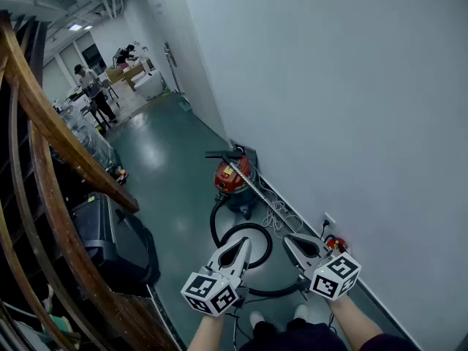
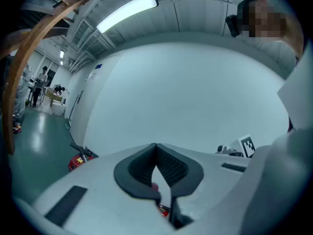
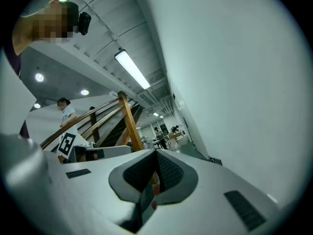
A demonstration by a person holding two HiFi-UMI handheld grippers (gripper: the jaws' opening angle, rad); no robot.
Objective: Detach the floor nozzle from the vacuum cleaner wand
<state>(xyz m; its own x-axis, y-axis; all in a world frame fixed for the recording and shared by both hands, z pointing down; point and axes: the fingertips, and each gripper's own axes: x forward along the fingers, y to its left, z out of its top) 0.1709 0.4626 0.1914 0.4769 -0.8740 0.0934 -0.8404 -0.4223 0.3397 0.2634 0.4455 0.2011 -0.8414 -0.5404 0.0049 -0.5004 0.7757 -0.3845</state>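
Note:
The red canister vacuum [image 1: 232, 175] stands on the green floor by the white wall. Its metal wand [image 1: 257, 190] lies slanted across it, with a black floor nozzle [image 1: 222, 154] at the far end. The black hose [image 1: 244, 229] loops on the floor in front of it. My left gripper [image 1: 246, 242] and right gripper [image 1: 287, 238] are held level side by side, well short of the vacuum, both shut and empty. The left gripper view shows the shut gripper [image 2: 156, 148] and the vacuum [image 2: 78, 159] low at the left. In the right gripper view the gripper [image 3: 156, 153] is shut too.
A wooden stair railing [image 1: 51, 134] runs along the left, with a black case [image 1: 110, 240] below it. White cables [image 1: 278, 214] and a wall socket [image 1: 328, 222] lie by the wall. People stand far down the corridor [image 1: 91, 90].

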